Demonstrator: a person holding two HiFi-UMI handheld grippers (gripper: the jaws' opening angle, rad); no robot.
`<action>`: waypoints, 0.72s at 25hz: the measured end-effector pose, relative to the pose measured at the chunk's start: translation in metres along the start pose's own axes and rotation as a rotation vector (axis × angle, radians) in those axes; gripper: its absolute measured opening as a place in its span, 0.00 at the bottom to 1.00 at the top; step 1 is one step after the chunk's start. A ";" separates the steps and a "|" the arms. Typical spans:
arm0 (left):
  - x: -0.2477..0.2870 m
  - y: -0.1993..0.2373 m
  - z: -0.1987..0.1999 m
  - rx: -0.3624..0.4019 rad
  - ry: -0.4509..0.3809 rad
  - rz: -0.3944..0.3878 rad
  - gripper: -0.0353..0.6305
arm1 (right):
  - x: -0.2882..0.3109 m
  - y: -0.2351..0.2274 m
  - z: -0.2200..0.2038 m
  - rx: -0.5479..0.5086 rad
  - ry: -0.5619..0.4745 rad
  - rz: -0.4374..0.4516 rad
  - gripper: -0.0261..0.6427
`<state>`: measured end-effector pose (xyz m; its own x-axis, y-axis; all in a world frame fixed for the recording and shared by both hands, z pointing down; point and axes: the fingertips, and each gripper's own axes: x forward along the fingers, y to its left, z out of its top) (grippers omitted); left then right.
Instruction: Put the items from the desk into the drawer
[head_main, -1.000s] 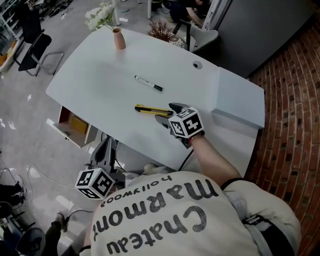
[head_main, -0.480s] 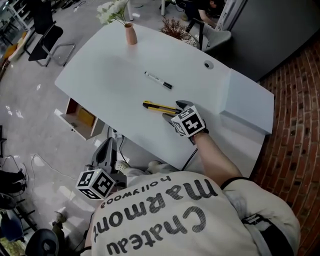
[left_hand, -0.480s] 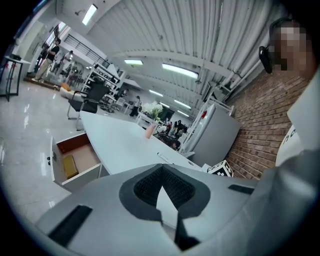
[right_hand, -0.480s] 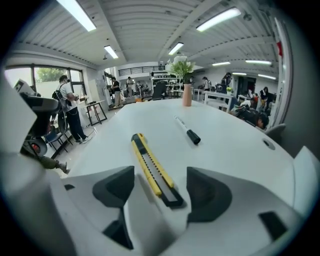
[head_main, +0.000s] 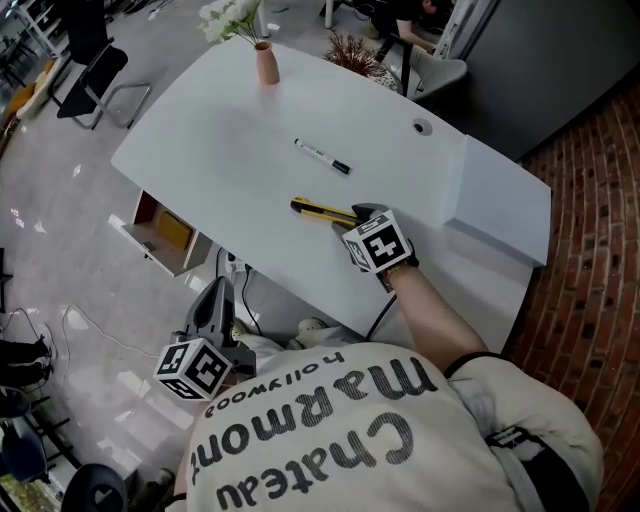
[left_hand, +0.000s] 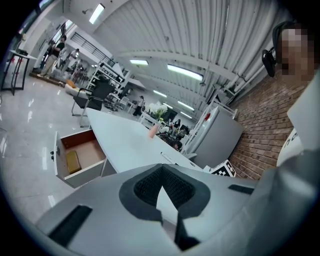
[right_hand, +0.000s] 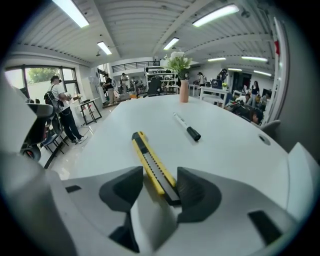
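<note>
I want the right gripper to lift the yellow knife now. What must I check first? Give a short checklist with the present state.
1. Utility knife lies between the right gripper jaws: ok.
2. Pads press on the knife: not ok; the jaws have just been closing, but a gap remains on one side.
3. Drawer is open: ok.
4. Left gripper is shut and empty: ok.
5. Marker lies apart from the knife: ok.

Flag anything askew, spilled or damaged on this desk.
Nothing stands out: the yellow utility knife and black-capped white marker lie flat on the white desk, the pink vase of flowers stands upright, and nothing is spilled.
</note>
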<state>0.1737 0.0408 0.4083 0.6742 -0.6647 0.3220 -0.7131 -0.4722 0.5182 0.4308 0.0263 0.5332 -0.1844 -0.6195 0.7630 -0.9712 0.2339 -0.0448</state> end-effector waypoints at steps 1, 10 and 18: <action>0.000 0.001 0.000 -0.003 0.001 -0.002 0.06 | 0.000 0.001 0.000 0.004 0.004 -0.005 0.35; -0.008 0.040 0.009 -0.038 0.001 -0.020 0.06 | 0.006 0.015 0.000 0.018 0.085 -0.070 0.23; -0.014 0.086 0.048 -0.026 0.012 -0.075 0.06 | 0.011 0.046 0.010 0.368 0.033 -0.070 0.22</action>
<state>0.0939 -0.0185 0.4100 0.7280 -0.6207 0.2912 -0.6553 -0.5051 0.5617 0.3831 0.0229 0.5328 -0.1166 -0.5986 0.7925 -0.9717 -0.0965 -0.2158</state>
